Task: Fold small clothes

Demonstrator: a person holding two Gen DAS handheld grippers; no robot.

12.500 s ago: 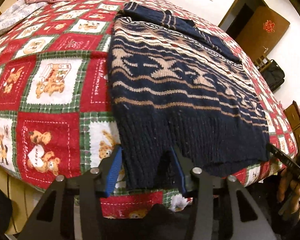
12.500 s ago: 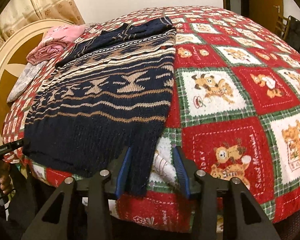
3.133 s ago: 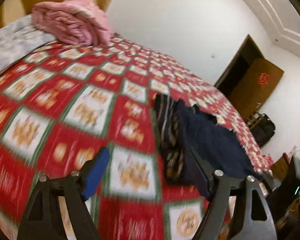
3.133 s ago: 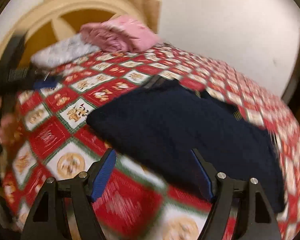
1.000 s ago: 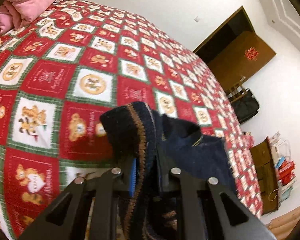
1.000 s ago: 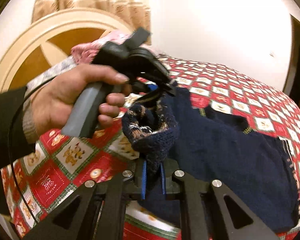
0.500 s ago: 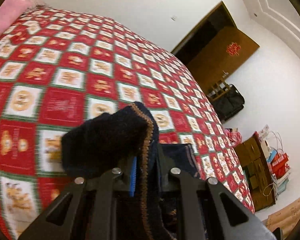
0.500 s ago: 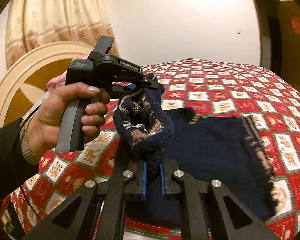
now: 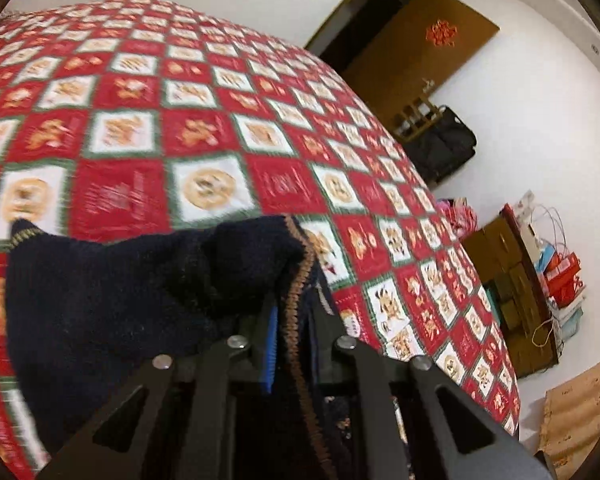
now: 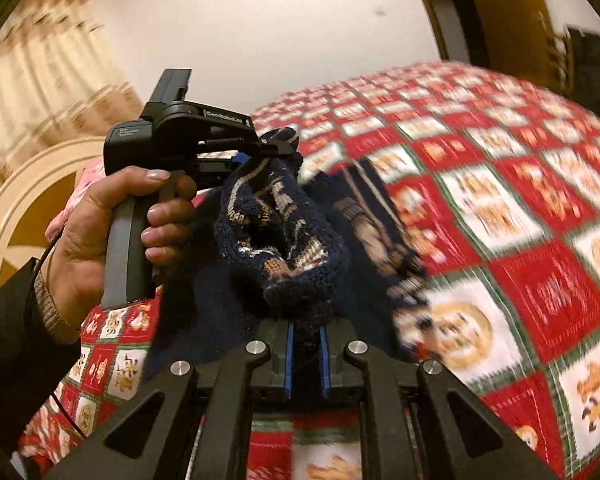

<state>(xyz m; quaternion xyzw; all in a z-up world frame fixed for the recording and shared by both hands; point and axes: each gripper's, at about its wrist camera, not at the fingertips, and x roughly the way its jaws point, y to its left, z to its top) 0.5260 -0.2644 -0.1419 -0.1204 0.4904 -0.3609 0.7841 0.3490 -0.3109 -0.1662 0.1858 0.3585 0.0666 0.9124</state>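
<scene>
One navy patterned sweater is the only garment in play, and it is lifted off the bed, bunched between two grippers while its lower part trails down onto the red-and-white checked quilt. The left gripper has its jaws pressed together on a thick fold at the brown-trimmed edge. The right gripper likewise pinches a wad of knit between its blue pads, jaws nearly closed on the cloth. In the right wrist view the person's left hand shows wrapped around the left gripper's handle, just beside the gathered sweater.

The sweater looks like a chunky knit: soft, floppy and fairly heavy for its size, so it should sag and stretch under its own weight and not hold a crease. It seems unlikely to slip, since the rough yarn catches on the pads. The firmer edges, such as the hem, cuffs or shoulder seams, are probably the best places to hold, because a pinch in the middle only gathers a lump.

Count: one sweater, two grippers, one hand in view, one bed.
</scene>
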